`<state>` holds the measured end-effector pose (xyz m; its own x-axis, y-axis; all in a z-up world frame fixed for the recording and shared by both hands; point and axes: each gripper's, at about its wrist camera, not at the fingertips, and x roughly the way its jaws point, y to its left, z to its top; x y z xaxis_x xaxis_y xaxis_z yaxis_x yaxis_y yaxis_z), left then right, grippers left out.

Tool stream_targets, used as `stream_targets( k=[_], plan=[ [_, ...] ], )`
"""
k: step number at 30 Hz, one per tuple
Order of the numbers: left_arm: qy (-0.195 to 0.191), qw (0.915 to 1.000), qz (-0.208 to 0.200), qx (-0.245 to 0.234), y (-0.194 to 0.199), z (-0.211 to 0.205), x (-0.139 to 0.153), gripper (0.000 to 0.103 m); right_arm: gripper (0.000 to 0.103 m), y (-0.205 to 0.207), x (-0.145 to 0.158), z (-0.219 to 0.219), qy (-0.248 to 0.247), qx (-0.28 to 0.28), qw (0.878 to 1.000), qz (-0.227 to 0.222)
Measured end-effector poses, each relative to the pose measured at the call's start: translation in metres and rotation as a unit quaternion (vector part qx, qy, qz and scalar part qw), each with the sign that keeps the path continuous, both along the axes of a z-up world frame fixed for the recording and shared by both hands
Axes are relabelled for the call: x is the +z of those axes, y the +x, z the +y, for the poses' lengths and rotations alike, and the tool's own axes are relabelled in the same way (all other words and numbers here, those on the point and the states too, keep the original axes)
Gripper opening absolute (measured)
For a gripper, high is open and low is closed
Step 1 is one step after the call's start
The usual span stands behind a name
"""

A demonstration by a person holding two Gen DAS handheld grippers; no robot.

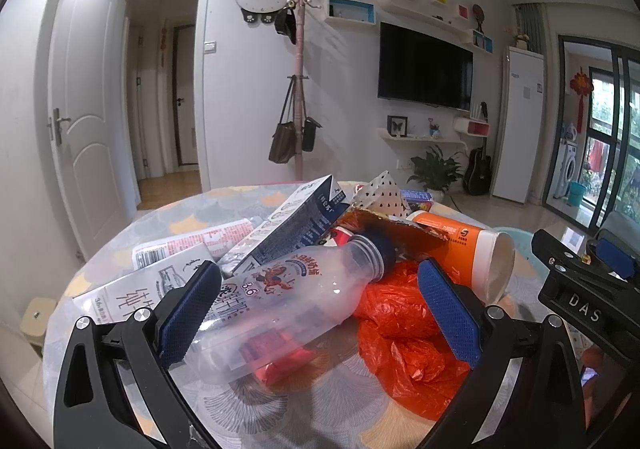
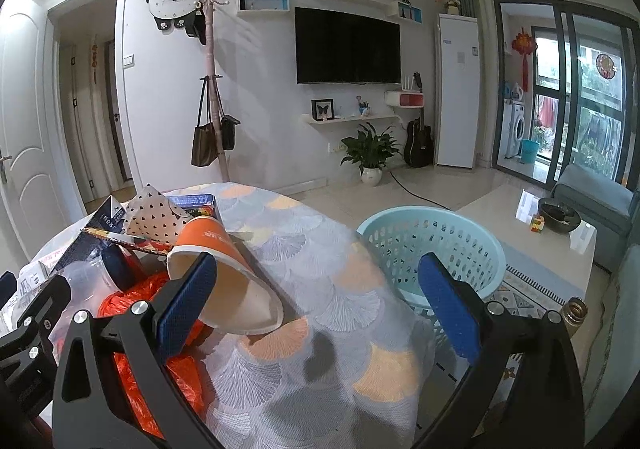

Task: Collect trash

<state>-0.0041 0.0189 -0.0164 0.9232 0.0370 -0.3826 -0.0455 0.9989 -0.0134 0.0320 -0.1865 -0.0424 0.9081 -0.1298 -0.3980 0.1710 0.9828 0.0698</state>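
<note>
Trash is heaped on the desk (image 2: 320, 261) beside the basket (image 2: 436, 245); left gripper (image 1: 316, 309), jaws spread, is aimed at the bottle (image 1: 296, 297); right gripper (image 2: 320, 313) is held agape.

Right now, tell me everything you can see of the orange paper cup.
The orange paper cup lies tipped on its side on the patterned tablecloth, at the right edge of the trash pile. Its wall is orange with white print, its inside and rolled rim pale, and it looks empty. The open mouth points toward the cameras. It leans against the red plastic bag, with its base tucked under the torn cardboard. The right gripper is open, and its left finger overlaps the rim; contact is unclear.
</note>
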Motion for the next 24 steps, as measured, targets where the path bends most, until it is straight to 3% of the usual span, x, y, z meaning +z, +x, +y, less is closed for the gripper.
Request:
stream_targets(
  k=[24],
  plan=[
    [-0.001, 1.0000, -0.003, 0.000, -0.0004, -0.0008, -0.0032, 0.096, 0.096, 0.0018, -0.0024, 0.0003, 0.001, -0.001, 1.000, 0.004]
  ],
)
